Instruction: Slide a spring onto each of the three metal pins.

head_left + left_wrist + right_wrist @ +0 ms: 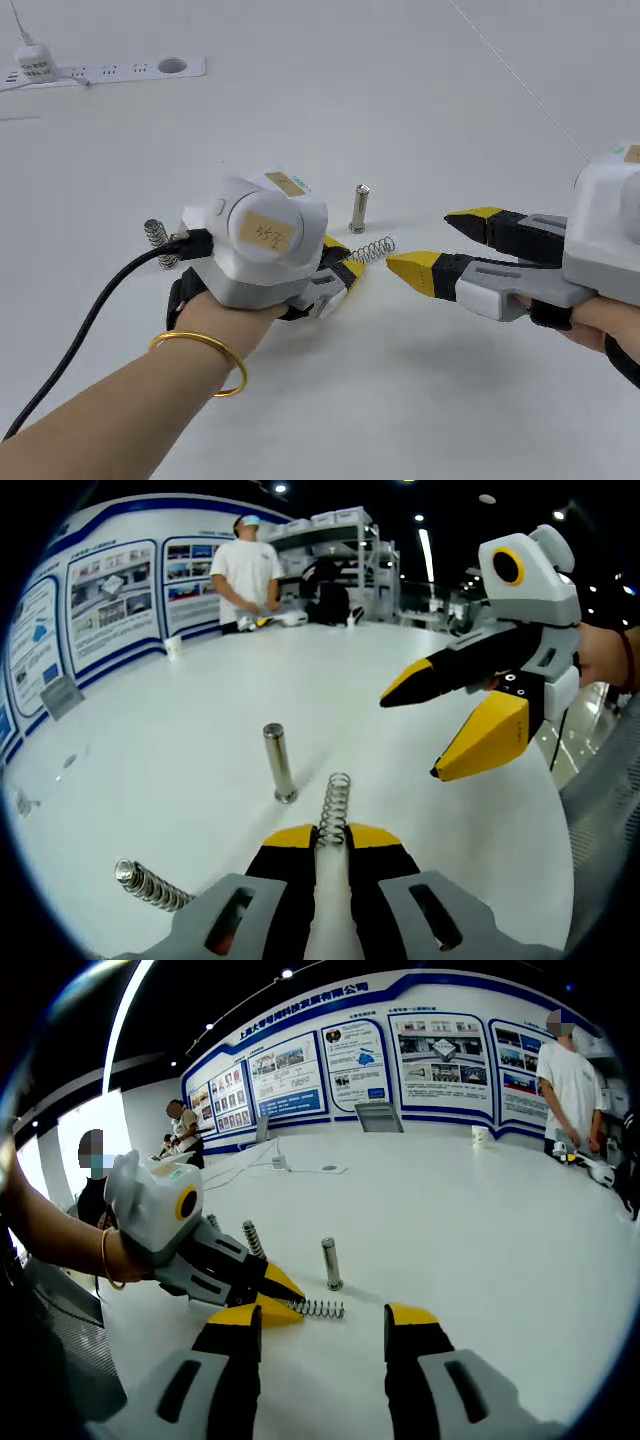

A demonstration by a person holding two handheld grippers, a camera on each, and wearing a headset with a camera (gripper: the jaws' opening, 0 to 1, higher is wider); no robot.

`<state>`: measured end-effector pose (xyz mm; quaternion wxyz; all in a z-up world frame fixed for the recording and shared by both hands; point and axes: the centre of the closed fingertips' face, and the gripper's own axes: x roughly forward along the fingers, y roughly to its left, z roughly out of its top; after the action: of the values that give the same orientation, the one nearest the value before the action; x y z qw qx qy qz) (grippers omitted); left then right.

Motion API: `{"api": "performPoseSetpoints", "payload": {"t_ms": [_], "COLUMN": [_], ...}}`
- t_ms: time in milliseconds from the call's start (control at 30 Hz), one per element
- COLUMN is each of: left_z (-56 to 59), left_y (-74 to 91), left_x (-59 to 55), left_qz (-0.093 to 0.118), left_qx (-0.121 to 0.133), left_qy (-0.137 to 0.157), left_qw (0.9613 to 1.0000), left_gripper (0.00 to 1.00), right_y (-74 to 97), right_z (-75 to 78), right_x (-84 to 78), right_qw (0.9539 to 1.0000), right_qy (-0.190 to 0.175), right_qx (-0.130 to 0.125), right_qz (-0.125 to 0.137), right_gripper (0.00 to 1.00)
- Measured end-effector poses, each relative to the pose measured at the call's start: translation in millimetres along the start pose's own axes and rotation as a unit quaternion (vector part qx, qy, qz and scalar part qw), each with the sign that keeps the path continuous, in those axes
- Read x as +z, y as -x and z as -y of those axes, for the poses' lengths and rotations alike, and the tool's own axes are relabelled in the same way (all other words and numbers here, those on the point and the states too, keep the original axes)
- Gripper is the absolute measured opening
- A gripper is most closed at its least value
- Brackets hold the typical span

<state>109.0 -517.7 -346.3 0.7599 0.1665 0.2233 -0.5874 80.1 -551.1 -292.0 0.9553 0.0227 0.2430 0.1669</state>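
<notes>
Left gripper (345, 272) pinched on spring (372, 250). Right gripper (420, 240) jaws apart, empty. Bare pin (360, 208) stands near, far side. Tip spring upright, line hole over pin top, lower slowly.

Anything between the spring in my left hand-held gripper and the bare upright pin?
Nothing visible. Bare table lies between the spring and the pin. The open right hand-held gripper hangs off to the side, apart from both.

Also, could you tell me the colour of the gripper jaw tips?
Yellow; clearest on the right gripper, head view.
</notes>
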Motion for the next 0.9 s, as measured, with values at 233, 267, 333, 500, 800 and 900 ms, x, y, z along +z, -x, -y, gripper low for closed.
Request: {"api": "performPoseSetpoints", "payload": {"t_ms": [233,267,333,500,800,900], "left_z": [1.2,1.5,2.1,4.6,6.0,5.6], "left_y": [3.1,4.2,6.1,11.2,31.4,39.1], "left_x": [-0.7,-0.1,1.5,6.0,14.1,17.3], "left_qz": [0.001,0.004,0.009,0.021,0.052,0.065], "left_qx": [0.002,0.002,0.004,0.006,0.017,0.023], "left_qy": [-0.007,-0.007,-0.006,-0.005,0.011,0.015], "left_qw": [1.0000,1.0000,0.9999,0.9998,0.9984,0.9975], "left_gripper": [0.10,0.10,0.10,0.10,0.10,0.10], "right_y": [1.3,1.5,1.8,2.5,3.1,2.4], "right_z": [0.9,1.1,1.2,-0.2,-3.5,-7.3], "right_x": [1.8,2.0,2.4,6.5,16.4,19.3], "right_qw": [1.0000,1.0000,0.9999,0.9997,0.9984,0.9980], "right_qy": [-0.005,-0.007,-0.011,-0.022,-0.053,-0.059], "right_qx": [-0.003,-0.004,-0.005,-0.004,0.000,0.005], "right_qz": [0.001,0.001,0.001,0.007,0.021,0.021], "right_gripper": [0.50,0.50,0.50,0.49,0.43,0.41]}}
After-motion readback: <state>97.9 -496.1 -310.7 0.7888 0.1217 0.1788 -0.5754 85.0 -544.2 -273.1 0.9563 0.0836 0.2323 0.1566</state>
